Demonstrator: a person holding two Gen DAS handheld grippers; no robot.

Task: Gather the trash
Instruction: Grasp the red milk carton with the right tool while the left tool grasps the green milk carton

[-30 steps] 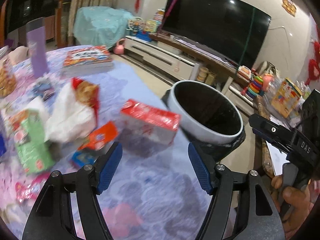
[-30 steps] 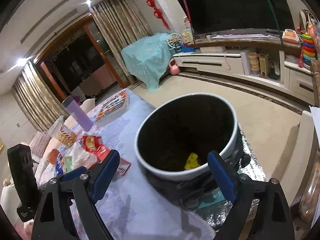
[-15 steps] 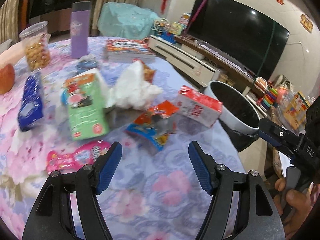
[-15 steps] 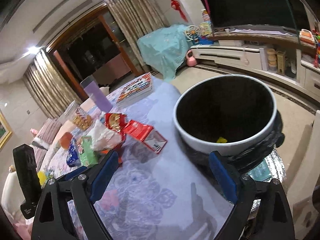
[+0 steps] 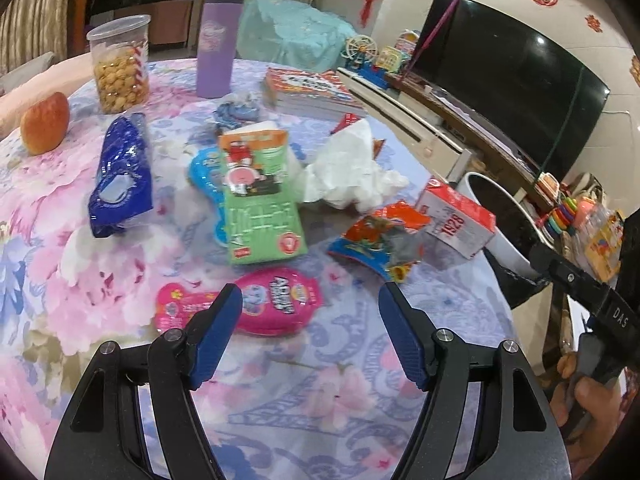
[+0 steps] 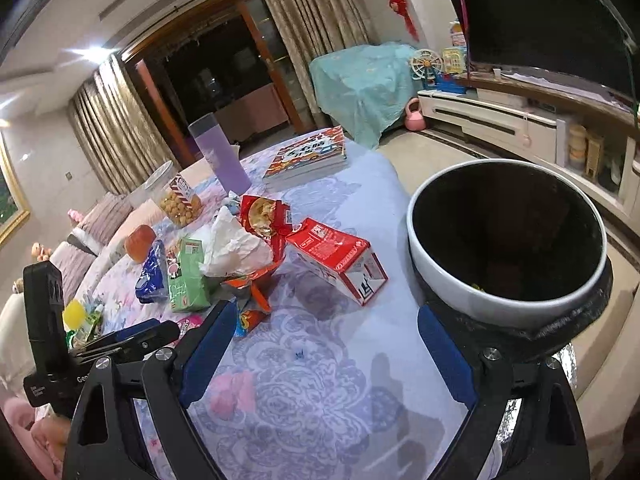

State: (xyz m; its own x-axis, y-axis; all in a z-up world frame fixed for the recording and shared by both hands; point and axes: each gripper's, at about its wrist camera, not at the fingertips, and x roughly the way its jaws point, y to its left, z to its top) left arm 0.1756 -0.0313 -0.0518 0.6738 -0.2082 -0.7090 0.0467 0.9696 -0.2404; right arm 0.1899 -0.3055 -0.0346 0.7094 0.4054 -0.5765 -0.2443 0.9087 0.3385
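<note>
Litter lies on the flowered tablecloth [image 5: 328,408]: a pink wrapper [image 5: 276,303], a green carton [image 5: 260,192], a blue bag [image 5: 120,176], crumpled white tissue [image 5: 352,168], an orange wrapper [image 5: 380,236] and a red-and-white carton [image 5: 456,220] [image 6: 340,256]. My left gripper [image 5: 310,300] is open, empty, hovering just before the pink wrapper. The right gripper [image 6: 326,324] is open and empty over bare cloth, between the red carton and the white bin [image 6: 436,264], which stands beside the table's edge with a black liner.
At the table's far side stand a purple bottle [image 5: 218,40], a snack jar [image 5: 120,64], an apple [image 5: 44,122] and a stack of books [image 5: 312,92]. A TV [image 5: 508,76] on a low cabinet lines the wall. A hand [image 5: 588,412] holds the right gripper's handle.
Both grippers have swung left, away from the bin and toward the litter. The bin has slid to the right edge of both views, and more of the litter has come into sight.
</note>
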